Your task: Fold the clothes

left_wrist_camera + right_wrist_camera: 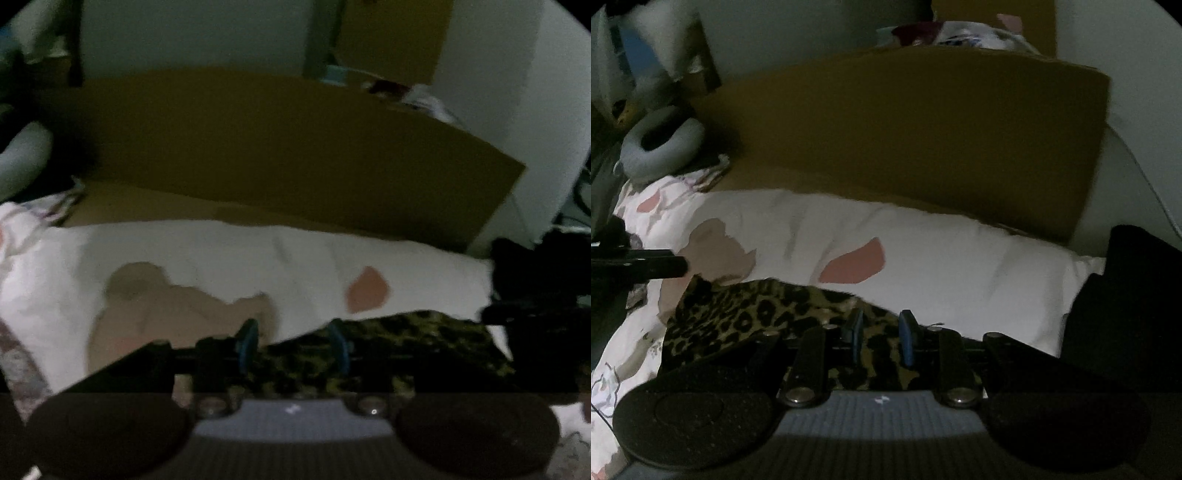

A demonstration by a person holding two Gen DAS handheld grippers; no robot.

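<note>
A leopard-print garment (406,343) (738,317) lies flat on a white bedcover (221,254) (960,273) printed with pink and tan patches. My left gripper (293,345) hovers over the garment's left edge, its blue fingertips (247,343) apart with nothing pinched between them. Over the garment's right part, my right gripper (881,338) also stands open with a narrower gap, and only cloth shows below its blue pads (907,339). Each gripper's dark body shows at the side of the other's view.
A large brown cardboard sheet (295,147) (923,129) leans upright behind the bedcover. A grey neck pillow (661,144) lies at the back left. Dark fabric (1126,295) is piled at the right edge. More clothes (971,33) lie beyond the cardboard.
</note>
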